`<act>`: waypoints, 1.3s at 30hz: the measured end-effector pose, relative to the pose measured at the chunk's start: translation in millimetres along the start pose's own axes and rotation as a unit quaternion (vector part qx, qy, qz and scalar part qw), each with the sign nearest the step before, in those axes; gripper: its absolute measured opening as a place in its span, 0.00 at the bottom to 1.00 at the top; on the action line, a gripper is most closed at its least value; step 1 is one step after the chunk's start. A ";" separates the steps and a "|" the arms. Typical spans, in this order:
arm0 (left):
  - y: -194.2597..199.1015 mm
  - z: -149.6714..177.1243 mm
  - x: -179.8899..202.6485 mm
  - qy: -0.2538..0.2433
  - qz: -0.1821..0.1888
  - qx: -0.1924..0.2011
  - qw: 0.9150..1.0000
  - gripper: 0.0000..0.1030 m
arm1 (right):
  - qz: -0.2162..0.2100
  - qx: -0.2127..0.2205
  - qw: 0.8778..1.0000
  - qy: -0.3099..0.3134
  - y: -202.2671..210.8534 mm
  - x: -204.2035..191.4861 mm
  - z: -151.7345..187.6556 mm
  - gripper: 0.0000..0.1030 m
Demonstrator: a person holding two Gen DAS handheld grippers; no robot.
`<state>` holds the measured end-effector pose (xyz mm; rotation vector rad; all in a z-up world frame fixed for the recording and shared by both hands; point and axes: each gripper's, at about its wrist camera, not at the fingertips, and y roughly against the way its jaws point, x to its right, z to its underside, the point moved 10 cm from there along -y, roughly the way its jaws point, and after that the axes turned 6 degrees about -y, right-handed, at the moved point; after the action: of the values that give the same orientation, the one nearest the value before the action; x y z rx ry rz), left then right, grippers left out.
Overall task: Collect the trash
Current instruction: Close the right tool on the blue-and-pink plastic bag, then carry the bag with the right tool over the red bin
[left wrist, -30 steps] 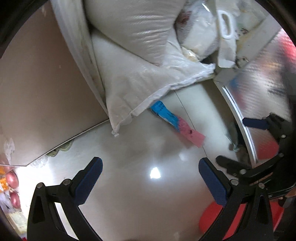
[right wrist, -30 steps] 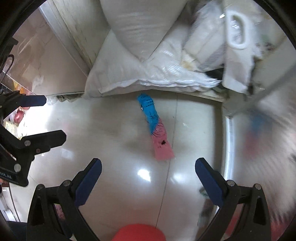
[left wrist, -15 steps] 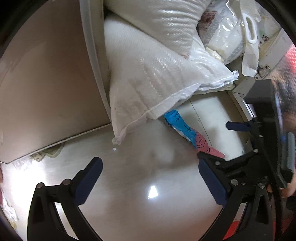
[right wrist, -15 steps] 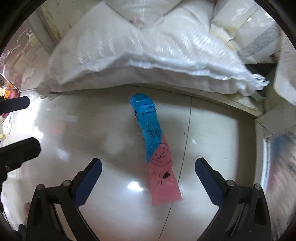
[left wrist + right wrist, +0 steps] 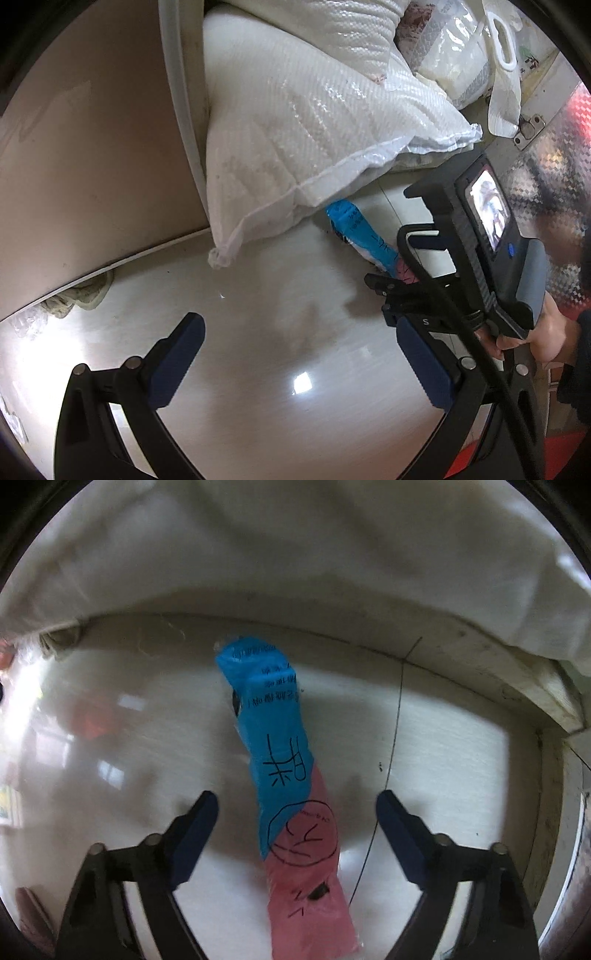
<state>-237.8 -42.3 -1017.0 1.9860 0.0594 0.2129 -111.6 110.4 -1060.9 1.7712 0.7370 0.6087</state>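
The blue and pink wrapper (image 5: pixel 291 794) lies flat on the glossy floor (image 5: pixel 110 738), its far blue end just short of the white woven sacks (image 5: pixel 295 129). Black handwriting and a circled scrawl cover it; I can't read the small print. My right tool (image 5: pixel 295 834) has dropped close since a moment ago, fingers apart on either side of the wrapper, not touching it. My left tool (image 5: pixel 295 362) hangs open over bare floor to the left

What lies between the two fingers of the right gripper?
In the right wrist view, the blue and pink wrapper lies on the floor tile between the open fingers of the right gripper; no finger touches it.
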 end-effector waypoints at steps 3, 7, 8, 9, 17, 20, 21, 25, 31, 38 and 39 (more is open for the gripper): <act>-0.8 -0.7 0.0 -0.005 -0.001 -0.001 1.000 1.00 | -0.003 -0.009 1.000 -0.001 -5.8 1.0 3.1 0.58; -2.4 4.3 3.6 -0.010 0.001 -0.004 1.000 1.00 | -0.016 -0.003 1.000 -0.007 -2.4 -0.3 4.5 0.43; -3.1 4.7 4.5 -0.013 0.001 -0.004 1.000 1.00 | -0.014 0.000 1.000 -0.008 -0.5 -2.1 6.8 0.30; -3.5 4.9 5.3 -0.015 0.000 -0.005 1.000 1.00 | -0.014 0.000 1.000 -0.006 2.8 -2.6 10.0 0.19; 1.3 -1.8 22.9 -0.040 0.004 -0.027 0.999 1.00 | -0.002 -0.020 1.000 -0.002 24.3 -0.4 27.2 0.09; 22.4 -9.2 34.4 -0.057 0.003 -0.037 0.998 1.00 | -0.014 -0.015 0.999 -0.032 64.5 6.3 33.1 0.09; 32.6 -12.6 38.5 -0.063 0.005 -0.041 0.997 1.00 | -0.015 -0.014 0.999 -0.035 79.4 8.1 34.7 0.08; 84.2 -29.5 53.8 -0.085 0.012 -0.045 0.995 1.00 | -0.012 -0.008 0.998 -0.069 148.0 18.8 39.3 0.08; 163.0 -56.9 78.3 -0.102 0.024 -0.048 0.993 1.00 | -0.040 0.008 0.989 -0.141 256.9 12.6 38.5 0.08; 241.2 -84.0 108.4 -0.142 0.029 -0.054 0.988 1.00 | -0.037 0.028 0.983 -0.180 355.6 3.6 52.7 0.08; 251.3 -86.0 112.4 -0.145 0.031 -0.057 0.987 1.00 | -0.032 0.030 0.982 -0.185 367.3 2.3 53.6 0.08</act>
<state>-156.4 -53.2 -740.5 1.8875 -0.1979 -0.0334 -3.3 -8.8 -726.5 1.8404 0.5555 0.2045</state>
